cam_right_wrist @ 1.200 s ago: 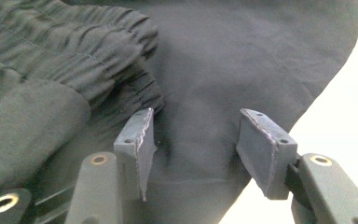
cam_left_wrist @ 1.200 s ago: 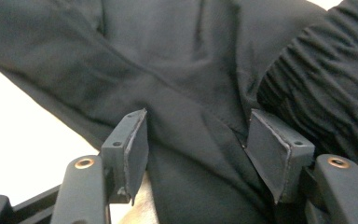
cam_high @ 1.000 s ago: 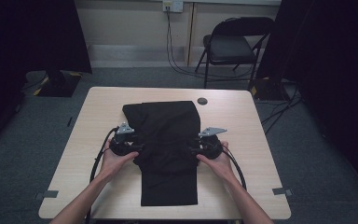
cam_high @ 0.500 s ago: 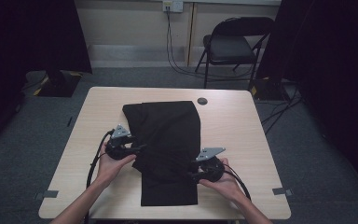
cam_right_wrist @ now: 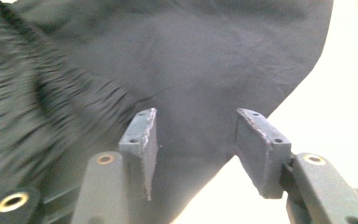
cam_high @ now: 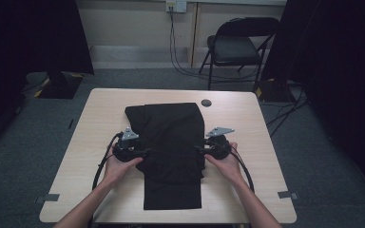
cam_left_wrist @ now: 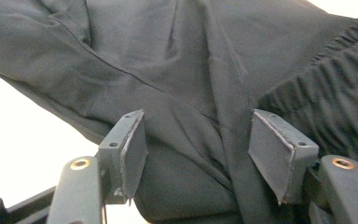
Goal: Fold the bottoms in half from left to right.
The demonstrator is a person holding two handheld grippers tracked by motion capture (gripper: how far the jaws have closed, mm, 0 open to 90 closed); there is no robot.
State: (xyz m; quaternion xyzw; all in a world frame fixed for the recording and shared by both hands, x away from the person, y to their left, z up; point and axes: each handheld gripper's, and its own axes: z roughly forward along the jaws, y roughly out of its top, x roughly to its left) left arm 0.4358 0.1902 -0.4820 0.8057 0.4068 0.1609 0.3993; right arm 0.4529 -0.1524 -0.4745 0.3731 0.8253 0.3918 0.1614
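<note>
Wooden desk carries one black garment, folded lengthwise mid-desk, no readable label. Two grippers flank it: left gripper at its left edge, right gripper at its right, jaws on both wide apart over cloth, gripping nothing. One small dark disc beyond.

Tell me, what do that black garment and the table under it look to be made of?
The black garment looks like soft, matte woven cloth: it creases and has a gathered, probably elastic band. The table seems pale wood-look laminate, smooth, with faint grain.
</note>
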